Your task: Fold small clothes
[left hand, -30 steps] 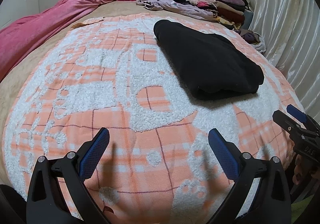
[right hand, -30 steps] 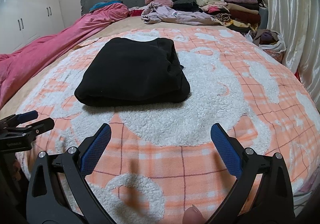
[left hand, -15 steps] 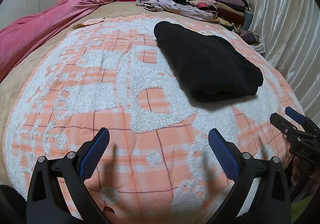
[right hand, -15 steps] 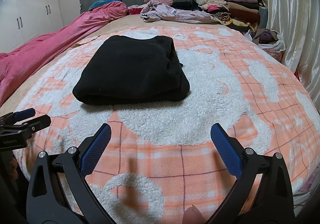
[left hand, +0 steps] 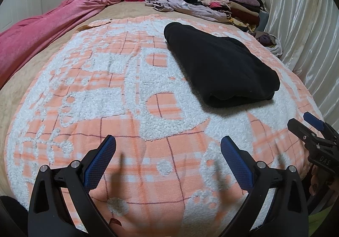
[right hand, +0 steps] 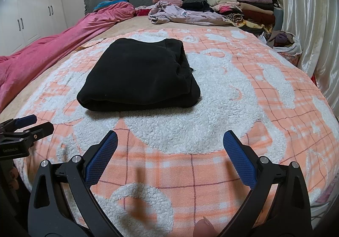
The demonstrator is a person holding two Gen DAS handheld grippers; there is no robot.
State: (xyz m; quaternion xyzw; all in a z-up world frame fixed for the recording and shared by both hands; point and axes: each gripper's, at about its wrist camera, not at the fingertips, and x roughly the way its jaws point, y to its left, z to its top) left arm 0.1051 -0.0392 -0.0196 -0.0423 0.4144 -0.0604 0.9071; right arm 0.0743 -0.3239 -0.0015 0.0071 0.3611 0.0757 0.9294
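Ahead of both tongs: black garment (right hand: 137,76) is seen folded on the blanket (right hand: 243,93).
Left tongs (left hand: 168,160): released, nothing gripped.
Right tongs (right hand: 170,152): released, nothing gripped.
Left undone: rumpled lilac clothing (right hand: 186,15), judged unfolded.

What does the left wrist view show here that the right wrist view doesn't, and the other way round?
Only the left wrist view shows the right gripper from outside, entering at its right edge.

Only the right wrist view shows the white wardrobe doors clearly, the left gripper from outside at its left edge, and a fingertip at the bottom edge.

Both show the folded black garment lying untouched on the orange and white blanket, the pink duvet, the stacked clothes by the headboard, and open, empty fingers.
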